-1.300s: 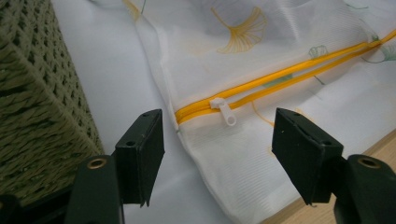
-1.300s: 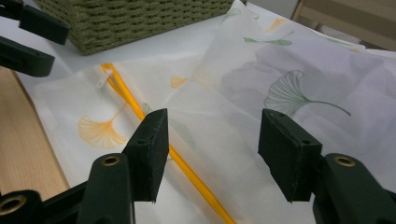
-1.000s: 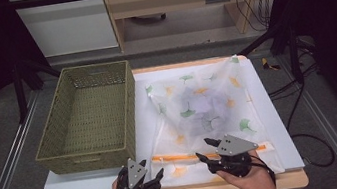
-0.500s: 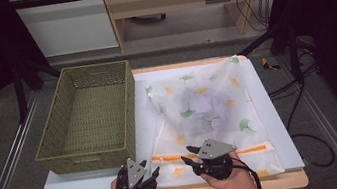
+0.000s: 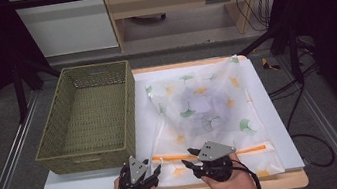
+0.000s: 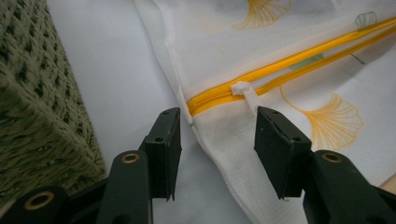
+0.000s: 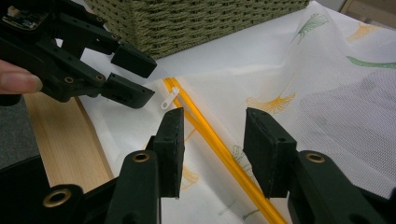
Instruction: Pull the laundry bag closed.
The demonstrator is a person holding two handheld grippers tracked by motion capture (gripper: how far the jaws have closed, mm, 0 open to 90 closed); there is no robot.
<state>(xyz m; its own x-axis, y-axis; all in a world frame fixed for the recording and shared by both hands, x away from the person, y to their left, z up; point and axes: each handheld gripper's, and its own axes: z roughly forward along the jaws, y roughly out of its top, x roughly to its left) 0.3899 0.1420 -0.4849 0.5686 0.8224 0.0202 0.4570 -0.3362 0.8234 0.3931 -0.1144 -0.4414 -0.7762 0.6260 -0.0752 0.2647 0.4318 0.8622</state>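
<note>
Hovering my 2 grippers, left [image 6: 217, 140] and right [image 7: 212, 149], half-open (nothing gripped) over the white mesh laundry bag's [image 5: 219, 112] orange zipper [image 6: 289, 60]; the right's jaws have just been widening.

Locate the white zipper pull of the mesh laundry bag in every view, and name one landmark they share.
High view: too small to make out; it sits at the orange zipper's left end.
Left gripper view: white zipper pull centre, above the tongs' gap.
Right gripper view: upper left of centre.
Shared landmark: the orange zipper.
</note>
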